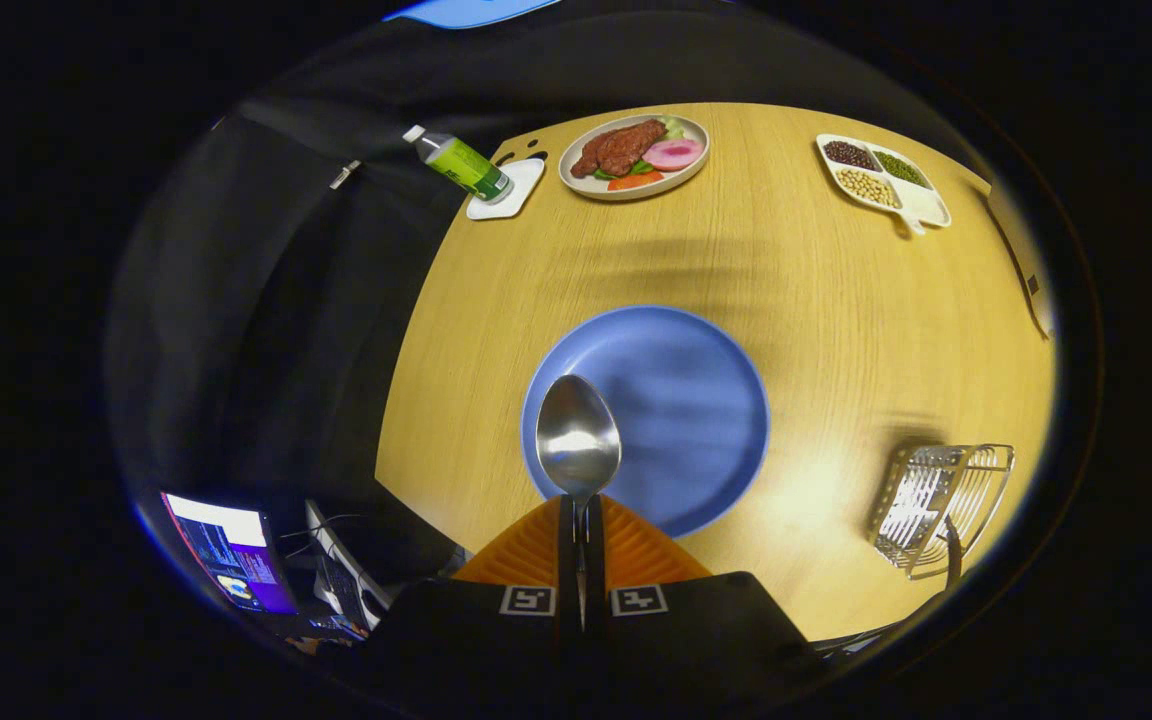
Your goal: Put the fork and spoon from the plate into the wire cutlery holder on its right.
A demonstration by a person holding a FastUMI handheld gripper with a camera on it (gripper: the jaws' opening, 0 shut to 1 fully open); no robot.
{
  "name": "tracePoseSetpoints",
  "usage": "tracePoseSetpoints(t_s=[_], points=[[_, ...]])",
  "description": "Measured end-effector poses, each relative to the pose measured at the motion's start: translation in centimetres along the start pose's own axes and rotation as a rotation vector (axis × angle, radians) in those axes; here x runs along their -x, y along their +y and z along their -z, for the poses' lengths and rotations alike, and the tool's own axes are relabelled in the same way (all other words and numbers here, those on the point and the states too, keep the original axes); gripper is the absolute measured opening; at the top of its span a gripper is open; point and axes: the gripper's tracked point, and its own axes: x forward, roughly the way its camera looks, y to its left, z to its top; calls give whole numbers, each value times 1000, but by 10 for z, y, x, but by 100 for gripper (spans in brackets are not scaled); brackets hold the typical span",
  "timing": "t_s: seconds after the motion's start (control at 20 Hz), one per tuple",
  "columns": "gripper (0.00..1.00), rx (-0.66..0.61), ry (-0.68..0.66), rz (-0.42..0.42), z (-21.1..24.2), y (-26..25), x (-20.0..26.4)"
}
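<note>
While the claw [581, 520] pinches the spoon [578, 440] over the blue plate's [706, 400] near rim, bare table [816, 310] separates it from the wire holder [941, 505]

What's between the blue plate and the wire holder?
Bare tabletop in the gripper view. Gripper is shut on the spoon over the plate; holder sits right.
</note>
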Motion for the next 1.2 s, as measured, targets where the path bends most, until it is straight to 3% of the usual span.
tracePoseSetpoints(t_s=[0.6, 1.2], points=[[6, 33, 105, 105, 23, -88, 139], [6, 127, 506, 287, 54, -169, 143]])
